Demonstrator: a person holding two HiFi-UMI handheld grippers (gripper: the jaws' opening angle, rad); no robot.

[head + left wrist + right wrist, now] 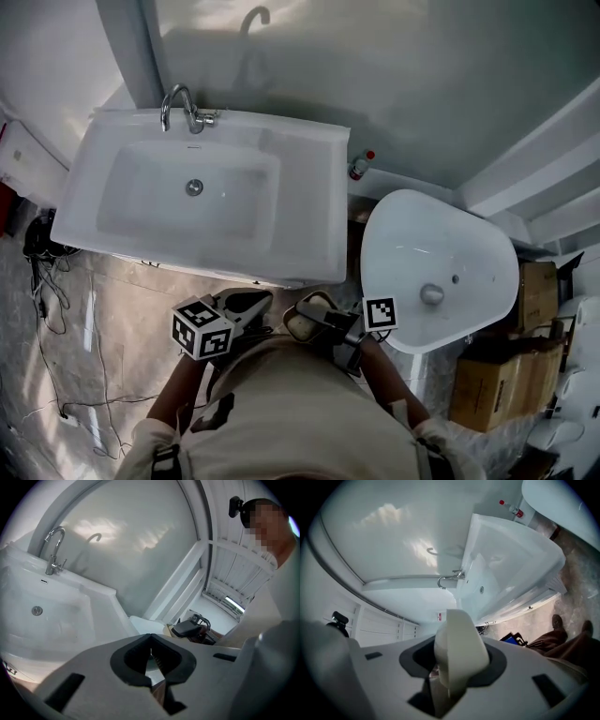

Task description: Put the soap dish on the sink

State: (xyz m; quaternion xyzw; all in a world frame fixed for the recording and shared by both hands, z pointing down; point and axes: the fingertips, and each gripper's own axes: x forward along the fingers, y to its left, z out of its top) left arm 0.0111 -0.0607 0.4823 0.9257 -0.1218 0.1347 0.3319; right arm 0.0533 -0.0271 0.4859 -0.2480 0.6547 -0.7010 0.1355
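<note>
- In right gripper (457, 665): soap dish (459, 648) — cream-white, rounded, stood on edge btwn the jaws, pads pressing on both its sides.
- In head view, same pair low in frame, approx 6 o'clock, just above the person's torso; short of the sink's near edge, not touching the sink (309, 187).
- Left gripper (151, 641): jaws closed tip to tip, nothing btwn them. Sits just beside the right gripper, at its 9 o'clock in head view, w/ marker cube (202, 326) at the 8 o'clock end.
- Sink: white, rectangular, at 11 o'clock from both grippers in head view. Drain (194, 187) in ctr of the bowl, chrome faucet (183, 105) at 12 o'clock from the drain on the back rim, wide flat ledge at the bowl's 3 o'clock side.
- In right gripper view, sink tilted across the frame at 1 o'clock, beyond the dish.
- Second basin (412, 234) — white, rounded, at 2 o'clock from the grippers, near the sink's 3 o'clock edge but apart from it.
- Red-capped fitting (360, 166) against the wall, in the gap btwn sink and second basin.
- Cardboard boxes (492, 380) at 4 o'clock of the head view, beside the second basin.
- Cables (47, 272) on the floor at 9 o'clock, by the sink's left end.
</note>
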